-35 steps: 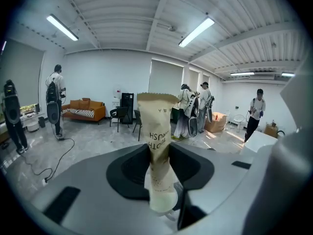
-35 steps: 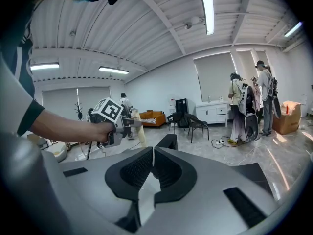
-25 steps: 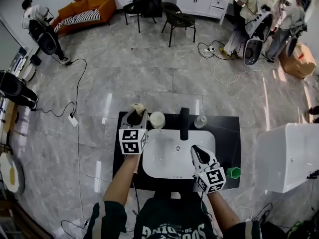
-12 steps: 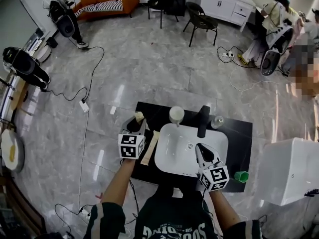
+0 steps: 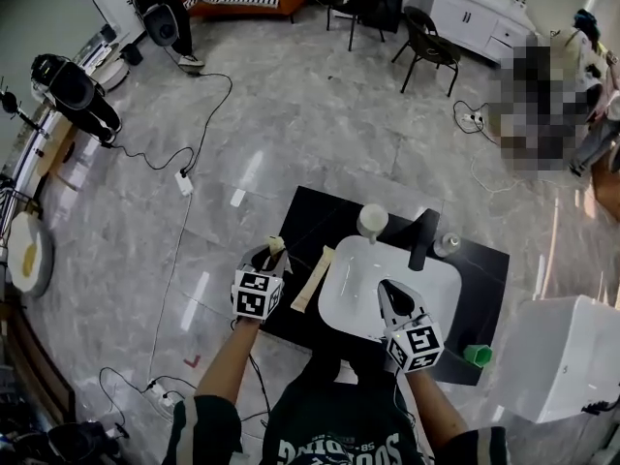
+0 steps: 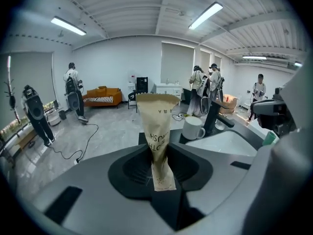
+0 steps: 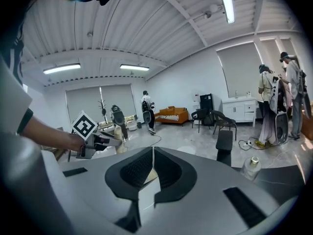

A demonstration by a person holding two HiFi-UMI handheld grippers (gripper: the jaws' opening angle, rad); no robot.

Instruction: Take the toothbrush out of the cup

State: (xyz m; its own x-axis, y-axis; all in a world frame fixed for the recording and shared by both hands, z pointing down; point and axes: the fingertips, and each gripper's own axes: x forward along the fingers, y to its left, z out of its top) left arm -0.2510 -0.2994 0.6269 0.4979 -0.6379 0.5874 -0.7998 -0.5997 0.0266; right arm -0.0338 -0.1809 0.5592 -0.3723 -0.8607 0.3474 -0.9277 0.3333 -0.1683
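Note:
My left gripper (image 5: 270, 255) is shut on a brown paper toothbrush packet (image 6: 157, 126), which stands upright between its pads; its jaws have just been closing on it. In the head view the packet's top (image 5: 276, 244) shows at the black counter's left edge. The white cup (image 5: 372, 221) stands behind the sink and appears again as the cup (image 6: 193, 129) in the left gripper view, well apart from the packet. My right gripper (image 5: 389, 295) hovers over the white sink (image 5: 360, 298), and its jaws (image 7: 152, 160) are shut with nothing between them.
A long beige strip (image 5: 312, 277) lies on the black counter (image 5: 310, 223) left of the sink. A black faucet (image 5: 421, 238) and a small bottle (image 5: 447, 245) stand behind the basin. A green cup (image 5: 477, 356) sits at the counter's right front. Cables (image 5: 184, 177) cross the floor.
My left gripper has moved left and nearer, away from the cup to the counter's left edge, carrying the packet. The right gripper has shifted a little over the sink.

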